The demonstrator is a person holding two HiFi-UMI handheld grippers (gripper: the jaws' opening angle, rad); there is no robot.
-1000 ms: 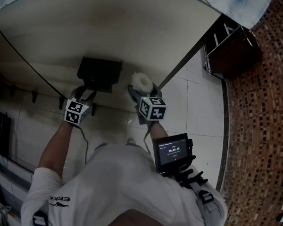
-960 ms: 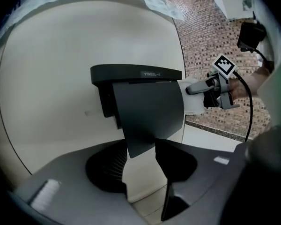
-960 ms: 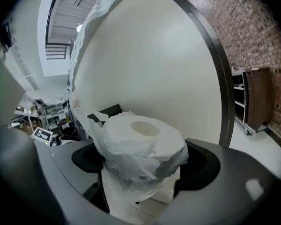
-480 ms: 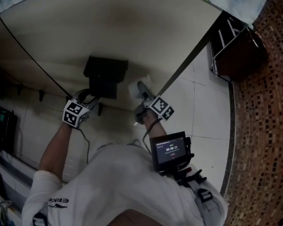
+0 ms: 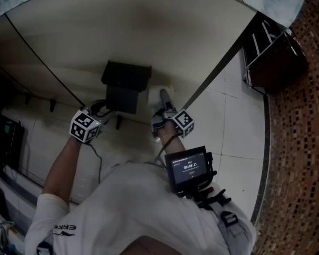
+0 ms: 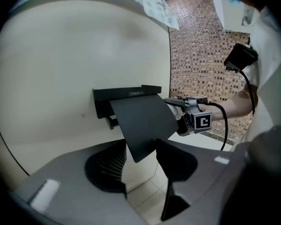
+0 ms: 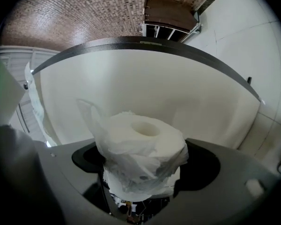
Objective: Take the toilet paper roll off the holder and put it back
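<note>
The black holder (image 5: 126,76) is fixed to the cream wall, and its flat cover (image 6: 140,121) is tilted outward. My left gripper (image 6: 141,161) is shut on the cover's lower corner; in the head view the left gripper (image 5: 102,109) sits just below the holder's left side. The white toilet paper roll (image 7: 140,144), with a loose sheet trailing off it, stands between the jaws of my right gripper (image 7: 143,168), which is shut on it. Seen from above, the roll (image 5: 155,92) is right beside the holder, with the right gripper (image 5: 162,102) below it.
A dark cabinet (image 5: 274,57) stands on the brown mosaic floor (image 5: 297,142) at the right. Small hooks (image 5: 52,105) line the wall to the left. A screen device (image 5: 189,169) hangs at the person's chest. White floor tiles (image 5: 228,121) lie below the wall.
My right gripper has turned and carried the roll up beside the holder; the roll's end no longer faces the head camera. The left gripper stays at the cover.
</note>
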